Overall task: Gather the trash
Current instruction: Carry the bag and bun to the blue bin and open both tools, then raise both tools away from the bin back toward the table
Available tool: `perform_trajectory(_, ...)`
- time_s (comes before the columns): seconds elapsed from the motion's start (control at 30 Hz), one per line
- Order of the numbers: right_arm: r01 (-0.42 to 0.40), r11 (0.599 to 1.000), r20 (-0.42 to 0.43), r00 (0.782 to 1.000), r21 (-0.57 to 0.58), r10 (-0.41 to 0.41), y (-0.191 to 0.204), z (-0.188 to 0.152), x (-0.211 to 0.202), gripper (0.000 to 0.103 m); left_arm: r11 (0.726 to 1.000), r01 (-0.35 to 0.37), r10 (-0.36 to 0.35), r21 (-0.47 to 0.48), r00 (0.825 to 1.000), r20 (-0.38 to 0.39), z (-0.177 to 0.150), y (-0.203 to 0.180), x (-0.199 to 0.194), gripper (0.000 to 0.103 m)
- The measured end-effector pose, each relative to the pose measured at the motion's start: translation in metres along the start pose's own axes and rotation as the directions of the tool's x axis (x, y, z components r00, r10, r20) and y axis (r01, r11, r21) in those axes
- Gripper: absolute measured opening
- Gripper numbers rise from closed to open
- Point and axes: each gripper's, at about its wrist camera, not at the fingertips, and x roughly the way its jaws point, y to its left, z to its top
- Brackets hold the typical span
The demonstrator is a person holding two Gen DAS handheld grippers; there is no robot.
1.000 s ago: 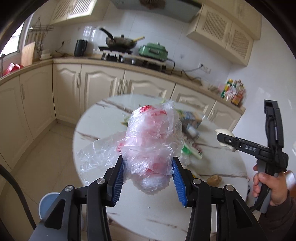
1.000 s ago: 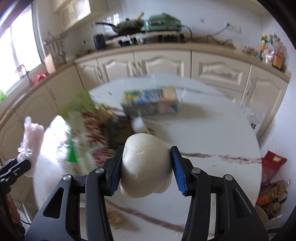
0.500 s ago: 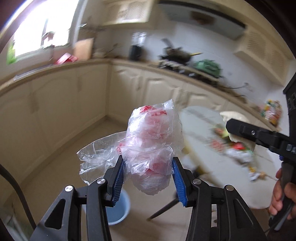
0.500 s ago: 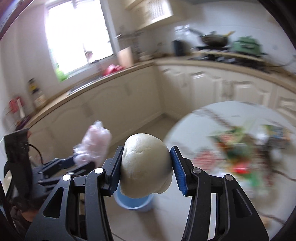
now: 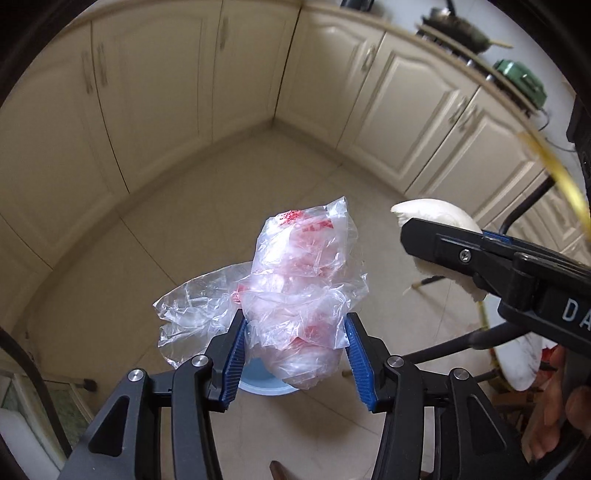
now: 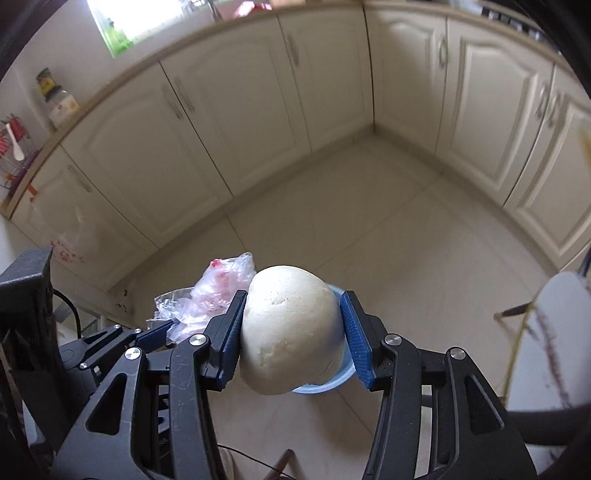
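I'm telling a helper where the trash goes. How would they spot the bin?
Look at the tiled floor in the corner of cream cabinets. Directly below the two grippers stands a small round bin, mostly hidden behind the bun and the bag. It is the only light blue thing on the floor.

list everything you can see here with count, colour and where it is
plastic bag: 1, clear with red print, crumpled between the left gripper's pads
steamed bun: 1, off-white, between the right gripper's pads
bin: 1, light blue, on the floor below both grippers
cabinets: one run, cream, around the corner
table: 1, white marble, right edge
pan: 1, dark, on the counter
left gripper: 1, black with blue pads
right gripper: 1, black with blue pads
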Motion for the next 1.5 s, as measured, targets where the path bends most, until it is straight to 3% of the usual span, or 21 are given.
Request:
perform_trajectory(0.13,-0.031,0.998,-0.091,0.995,0.06,0.036,-0.018,0.004,0.053,0.048,0.999,-0.032,0.03,-0.016,0.997,-0.073,0.012,0.013,0.036,0.054)
perform_trajectory(0.27,-0.037,0.996,-0.138,0.989,0.084,0.048,-0.025,0.0,0.079,0.049,0.998,-0.05,0.045,-0.041,0.991,-0.128,0.036,0.011,0.062,0.063)
perform_trajectory(0.5,-0.067,0.991,-0.177,0.98,0.117,0.088,-0.027,0.001,0.113,0.051,0.993,-0.077,0.067,-0.093,0.991,-0.114,0.061,0.017,0.063,0.064)
perform_trajectory(0.53,-0.074,0.99,-0.177,0.98,0.118,0.094,-0.027,0.001,0.114,0.055,0.991,-0.081,0.07,-0.102,0.992,-0.109,0.062,0.019,0.061,0.064)
perform_trajectory(0.63,-0.067,0.992,-0.161,0.983,0.109,0.084,-0.024,0.002,0.108,0.073,0.987,-0.104,0.095,-0.124,0.993,-0.076,0.054,0.022,0.042,0.064)
perform_trajectory(0.73,-0.056,0.995,-0.133,0.989,0.083,0.067,-0.015,0.005,0.091,0.074,0.981,-0.143,0.142,-0.135,0.99,-0.018,0.031,0.027,0.005,0.064)
perform_trajectory(0.83,-0.035,0.998,-0.072,0.997,0.058,0.039,-0.002,0.011,0.057,0.077,0.974,-0.167,0.177,-0.154,0.983,0.055,0.034,0.02,-0.034,0.064)
perform_trajectory(0.93,-0.006,1.0,0.021,1.0,0.031,0.005,0.01,0.015,0.011,0.088,0.968,-0.178,0.203,-0.175,0.969,0.137,0.037,0.009,-0.078,0.065)
perform_trajectory(1.1,0.068,0.998,0.185,0.981,-0.016,-0.064,0.03,0.012,-0.081,0.09,0.965,-0.177,0.23,-0.191,0.925,0.302,0.036,-0.03,-0.155,0.071)
perform_trajectory(1.17,0.091,0.996,0.246,0.966,-0.024,-0.083,0.034,0.009,-0.119,0.098,0.971,-0.167,0.222,-0.172,0.898,0.379,0.029,-0.056,-0.188,0.073)
perform_trajectory(1.23,0.11,0.993,0.3,0.949,-0.03,-0.096,0.042,0.002,-0.153,0.098,0.977,-0.154,0.205,-0.149,0.87,0.448,0.019,-0.081,-0.215,0.082)
perform_trajectory(1.37,0.13,0.991,0.405,0.908,-0.027,-0.108,0.054,-0.011,-0.227,0.103,0.985,-0.139,0.173,-0.103,0.798,0.578,-0.018,-0.141,-0.257,0.095)
perform_trajectory(1.5,0.18,0.984,0.512,0.846,-0.011,-0.149,0.055,-0.037,-0.303,0.103,0.989,-0.14,0.141,-0.053,0.744,0.653,-0.048,-0.186,-0.289,0.101)
